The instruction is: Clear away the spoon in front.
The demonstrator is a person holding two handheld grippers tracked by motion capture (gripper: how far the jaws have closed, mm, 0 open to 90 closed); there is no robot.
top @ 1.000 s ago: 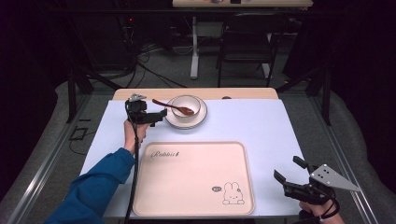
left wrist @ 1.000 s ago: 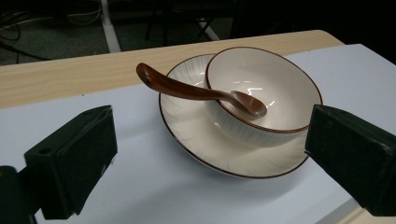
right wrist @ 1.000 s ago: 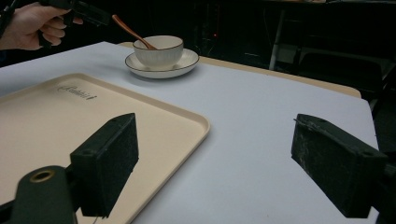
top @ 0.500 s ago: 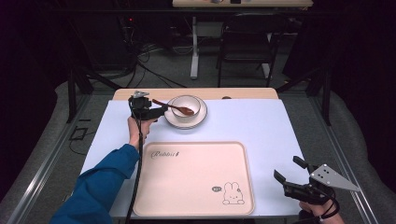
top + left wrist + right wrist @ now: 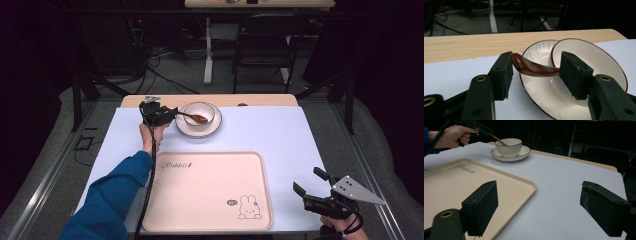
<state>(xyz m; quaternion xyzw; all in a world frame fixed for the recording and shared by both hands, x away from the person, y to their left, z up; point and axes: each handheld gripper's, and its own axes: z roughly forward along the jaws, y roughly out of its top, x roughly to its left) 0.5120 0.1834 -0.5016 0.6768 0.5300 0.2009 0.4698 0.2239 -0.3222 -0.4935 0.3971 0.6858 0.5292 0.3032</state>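
while my left gripper [image 5: 535,68] has just been closing, jaws straddle the glossy brown spoon [image 5: 534,68] handle, not clamped; spoon rests in the white brown-rimmed bowl [image 5: 198,113]. right gripper [image 5: 539,207] released, well apart from the bowl.

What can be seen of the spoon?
The spoon is glossy dark brown, curved, and looks ceramic or lacquered. Its scoop end lies in the white bowl, which stands on a plate. The handle rests over the bowl's rim and juts out above the plate. The handle's tip sits between the left gripper's jaws, which have just been closing; whether the pads touch it is unclear.
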